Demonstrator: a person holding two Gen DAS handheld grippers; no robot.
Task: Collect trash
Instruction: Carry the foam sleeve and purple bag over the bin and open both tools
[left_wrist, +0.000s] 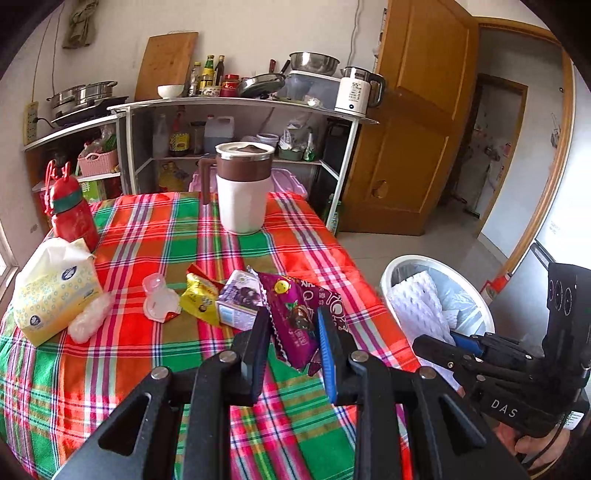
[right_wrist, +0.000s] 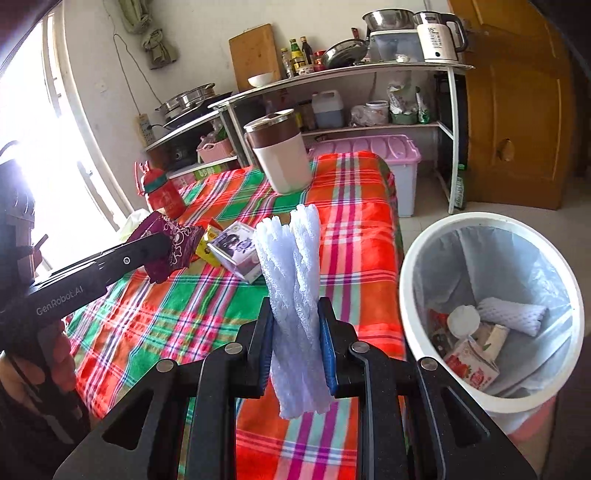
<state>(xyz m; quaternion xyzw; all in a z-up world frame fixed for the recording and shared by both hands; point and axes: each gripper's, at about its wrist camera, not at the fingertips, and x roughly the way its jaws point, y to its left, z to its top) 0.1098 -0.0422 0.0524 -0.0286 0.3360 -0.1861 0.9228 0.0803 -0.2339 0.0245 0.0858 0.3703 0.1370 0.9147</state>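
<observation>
My left gripper (left_wrist: 293, 332) is shut on a purple snack wrapper (left_wrist: 295, 314), held above the plaid tablecloth (left_wrist: 147, 369); from the right wrist view that wrapper (right_wrist: 173, 243) hangs off the left gripper at the left. My right gripper (right_wrist: 295, 325) is shut on a white foam fruit net (right_wrist: 291, 266), lifted over the table's right side. The same net (left_wrist: 417, 306) shows in front of the white trash bin (left_wrist: 391, 273). The bin (right_wrist: 406, 295), lined with a clear bag, stands on the floor to the right and holds cartons and another foam net. On the cloth lie a yellow wrapper (left_wrist: 201, 299), a small purple carton (left_wrist: 240, 299) and a clear plastic cup (left_wrist: 159, 299).
A white and brown lidded mug (left_wrist: 243, 188) stands at the table's far end, a red bottle (left_wrist: 72, 210) and a tissue pack (left_wrist: 51, 288) at the left. Behind are a metal shelf with cookware (left_wrist: 236, 107), a pink-lidded box (right_wrist: 391, 147) and a wooden door (left_wrist: 417, 122).
</observation>
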